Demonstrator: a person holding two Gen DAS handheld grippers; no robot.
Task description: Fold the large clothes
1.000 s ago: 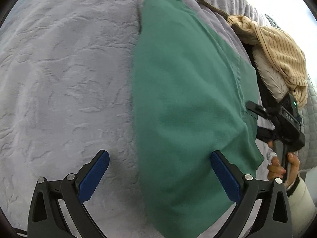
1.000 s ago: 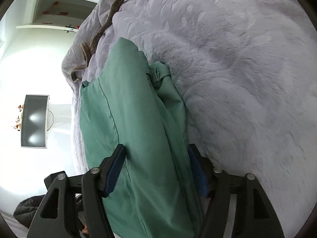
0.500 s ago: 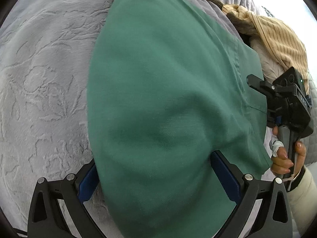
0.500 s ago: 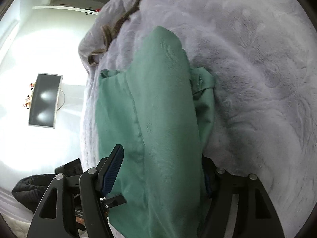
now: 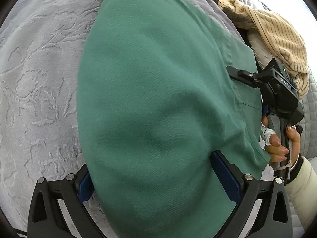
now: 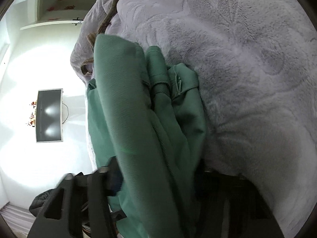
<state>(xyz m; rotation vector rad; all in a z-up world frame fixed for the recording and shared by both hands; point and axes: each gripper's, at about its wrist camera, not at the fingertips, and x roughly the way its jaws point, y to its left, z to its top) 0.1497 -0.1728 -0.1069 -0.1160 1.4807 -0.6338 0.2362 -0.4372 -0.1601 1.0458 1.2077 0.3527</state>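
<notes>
A large green garment (image 5: 158,99) lies folded lengthwise on a grey plush blanket (image 5: 39,79). My left gripper (image 5: 155,180) stands wide open astride the garment's near end; the cloth bulges between the blue pads (image 5: 225,174) and covers part of the left one. In the right wrist view the garment (image 6: 134,119) is bunched in thick folds. My right gripper (image 6: 158,174) is closing on that bunch, its left finger (image 6: 115,178) pressed into the cloth and the other finger mostly hidden. A person's hand (image 5: 277,142) holds the right gripper at the garment's right edge.
A yellow striped cloth (image 5: 277,31) lies heaped at the far right on a quilted grey cover (image 5: 309,115). A brown trim (image 6: 111,13) runs along the blanket's far edge. Beyond the bed are a white wall with a dark screen (image 6: 49,115) and a dark bundle (image 6: 41,202) on the floor.
The left gripper has slid sideways so the green cloth now fills the gap between its jaws. The right jaws have narrowed onto the garment, which has bunched up.
</notes>
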